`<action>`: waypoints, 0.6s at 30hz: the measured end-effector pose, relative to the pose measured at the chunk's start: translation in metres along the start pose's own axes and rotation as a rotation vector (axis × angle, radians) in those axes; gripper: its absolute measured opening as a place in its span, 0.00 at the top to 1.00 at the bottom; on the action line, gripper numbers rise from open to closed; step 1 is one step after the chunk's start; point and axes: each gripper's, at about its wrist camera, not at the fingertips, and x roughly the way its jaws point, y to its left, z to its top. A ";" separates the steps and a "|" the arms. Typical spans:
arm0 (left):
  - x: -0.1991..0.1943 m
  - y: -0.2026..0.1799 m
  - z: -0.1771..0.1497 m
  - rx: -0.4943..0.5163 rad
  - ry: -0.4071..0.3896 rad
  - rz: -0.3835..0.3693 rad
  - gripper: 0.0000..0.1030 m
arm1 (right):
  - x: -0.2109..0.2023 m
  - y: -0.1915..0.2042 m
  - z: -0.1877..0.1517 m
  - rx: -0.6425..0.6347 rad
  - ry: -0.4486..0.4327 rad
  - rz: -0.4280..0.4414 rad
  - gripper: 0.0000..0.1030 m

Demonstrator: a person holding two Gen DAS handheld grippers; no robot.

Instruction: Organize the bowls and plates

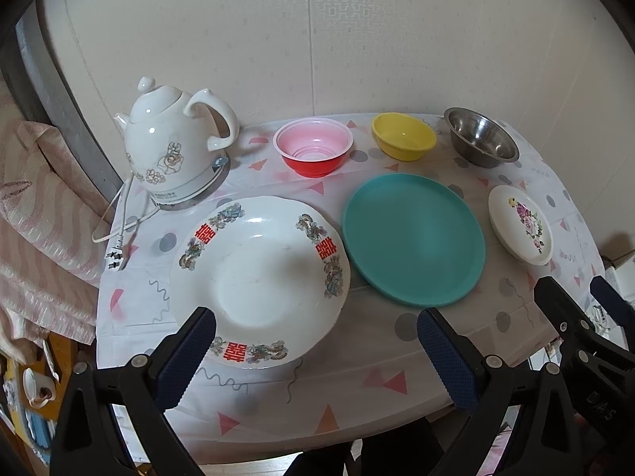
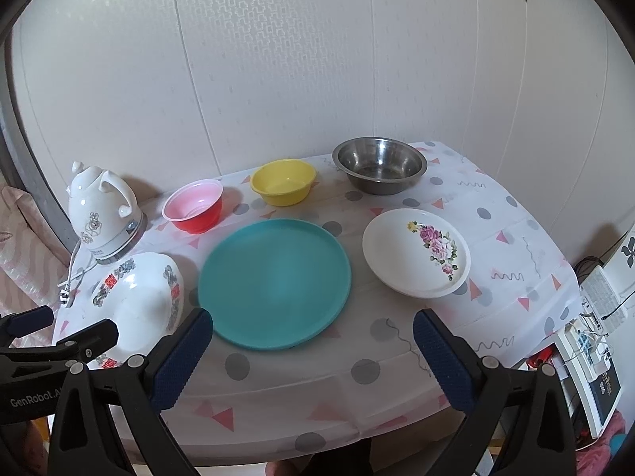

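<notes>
Plates [image 2: 274, 283] and bowls [image 2: 283, 181] spread apart on table, kettle [image 1: 174, 142] at left, both hand-held grippers [image 1: 315, 351] [image 2: 311, 347] gaping, empty.

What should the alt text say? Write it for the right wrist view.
Open right gripper hovers before a teal plate on a patterned tablecloth, flanked by two white plates; red, yellow and steel bowls line the back beside a white kettle.
</notes>
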 end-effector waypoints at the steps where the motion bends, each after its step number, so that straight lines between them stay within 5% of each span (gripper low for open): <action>1: 0.000 0.000 0.000 -0.002 0.001 0.003 0.01 | 0.000 0.000 0.000 0.003 0.005 0.003 0.00; 18: 0.003 0.006 0.002 -0.009 0.013 -0.002 0.01 | 0.005 0.002 -0.001 0.007 0.016 0.002 0.00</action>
